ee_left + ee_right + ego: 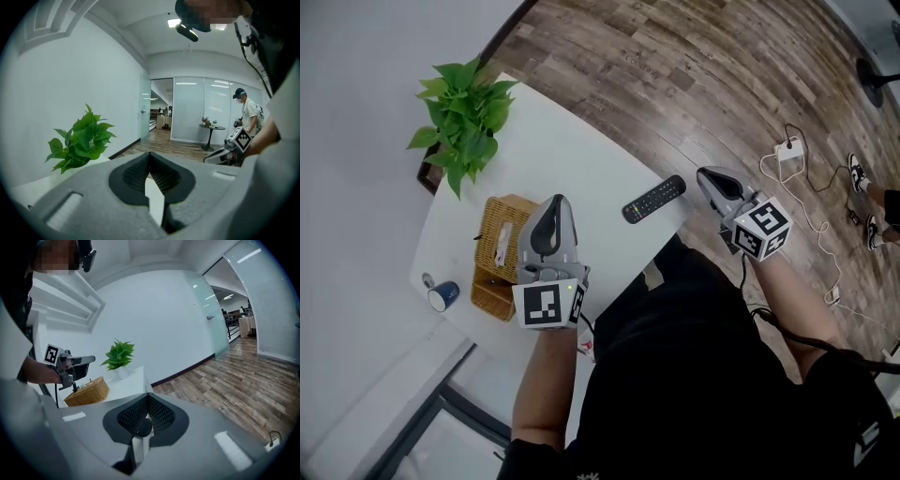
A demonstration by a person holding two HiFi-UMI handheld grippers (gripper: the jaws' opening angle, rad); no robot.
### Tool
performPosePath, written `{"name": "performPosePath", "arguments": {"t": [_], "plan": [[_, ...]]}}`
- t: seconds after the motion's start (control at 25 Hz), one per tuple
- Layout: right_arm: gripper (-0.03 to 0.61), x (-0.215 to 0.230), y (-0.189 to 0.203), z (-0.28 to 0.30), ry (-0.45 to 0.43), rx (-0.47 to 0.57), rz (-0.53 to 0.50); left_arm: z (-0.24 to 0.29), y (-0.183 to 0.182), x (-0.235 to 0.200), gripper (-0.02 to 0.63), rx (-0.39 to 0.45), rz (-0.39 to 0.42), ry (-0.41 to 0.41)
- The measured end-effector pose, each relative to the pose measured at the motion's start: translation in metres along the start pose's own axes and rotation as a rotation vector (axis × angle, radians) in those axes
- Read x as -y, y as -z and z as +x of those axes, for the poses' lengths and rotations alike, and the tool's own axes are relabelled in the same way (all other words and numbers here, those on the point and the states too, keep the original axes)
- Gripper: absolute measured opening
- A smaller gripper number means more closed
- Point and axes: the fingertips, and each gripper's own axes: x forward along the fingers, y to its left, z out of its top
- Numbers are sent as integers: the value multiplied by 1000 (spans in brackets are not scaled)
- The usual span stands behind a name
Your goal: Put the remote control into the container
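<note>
The black remote control (654,199) lies on the white table (581,159), close to its right edge. The wicker basket (500,255) stands further left on the table, with something pale lying in it; it also shows in the right gripper view as a woven basket (87,392). My left gripper (556,201) hovers beside the basket's right side, its jaws shut and empty (149,154). My right gripper (705,173) hangs just off the table's edge, to the right of the remote, shut with nothing in it (147,394).
A leafy potted plant (461,117) stands at the table's far left corner. A blue mug (442,296) sits left of the basket. A power strip and cables (788,148) lie on the wood floor. A person (246,115) stands in the background by a small round table (211,127).
</note>
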Motion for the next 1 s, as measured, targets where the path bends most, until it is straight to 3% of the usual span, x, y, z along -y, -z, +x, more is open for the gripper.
{"name": "performPosePath", "arguments": {"t": [0.52,0.76,1.0], "plan": [[79,20,55,22,-86,-99,83,36,43,9,2,-75,-38,6],[175,9,63,32,-192,-103,191,37,57,8,2,-109,-48,-3],[281,0,79,44,-274,-185,238,38,61,9,2,-122,-58,-9]]}}
